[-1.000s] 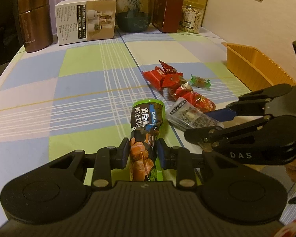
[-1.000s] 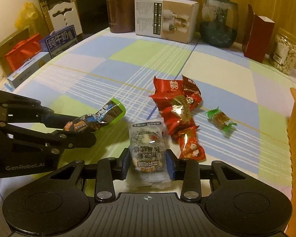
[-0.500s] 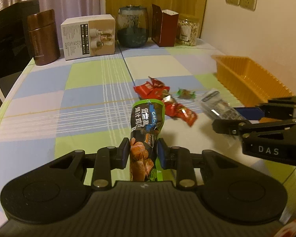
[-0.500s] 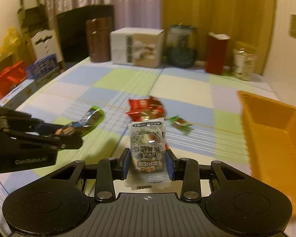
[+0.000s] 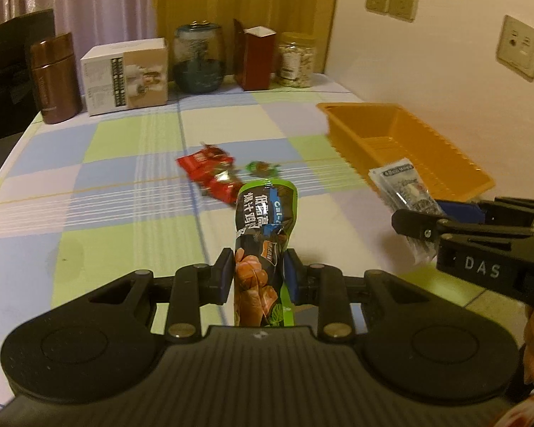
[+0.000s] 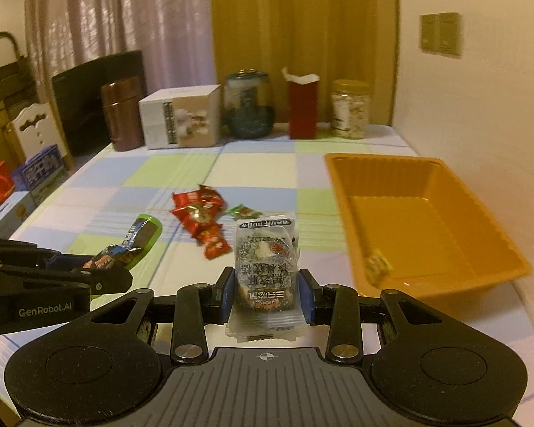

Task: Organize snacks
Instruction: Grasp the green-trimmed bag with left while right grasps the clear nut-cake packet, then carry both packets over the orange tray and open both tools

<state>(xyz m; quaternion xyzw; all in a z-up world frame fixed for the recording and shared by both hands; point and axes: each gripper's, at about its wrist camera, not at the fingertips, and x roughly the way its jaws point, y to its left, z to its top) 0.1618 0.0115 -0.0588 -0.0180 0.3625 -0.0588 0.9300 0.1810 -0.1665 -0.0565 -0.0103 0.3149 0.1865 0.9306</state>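
Note:
My left gripper is shut on a green and black snack pouch and holds it above the table; it also shows in the right wrist view. My right gripper is shut on a clear grey-patterned snack packet, held above the table left of the orange tray. In the left wrist view the packet hangs by the tray's near corner. Red snack packets and a small green candy lie mid-table. A small wrapped piece lies in the tray.
Along the table's far edge stand a brown canister, a white box, a dark glass jar, a red carton and a jar of nuts. A wall runs along the right side. Boxes sit left of the table.
Both grippers have lifted with their snacks and moved right toward the orange tray. The right gripper's packet now hangs close to the tray's near corner.

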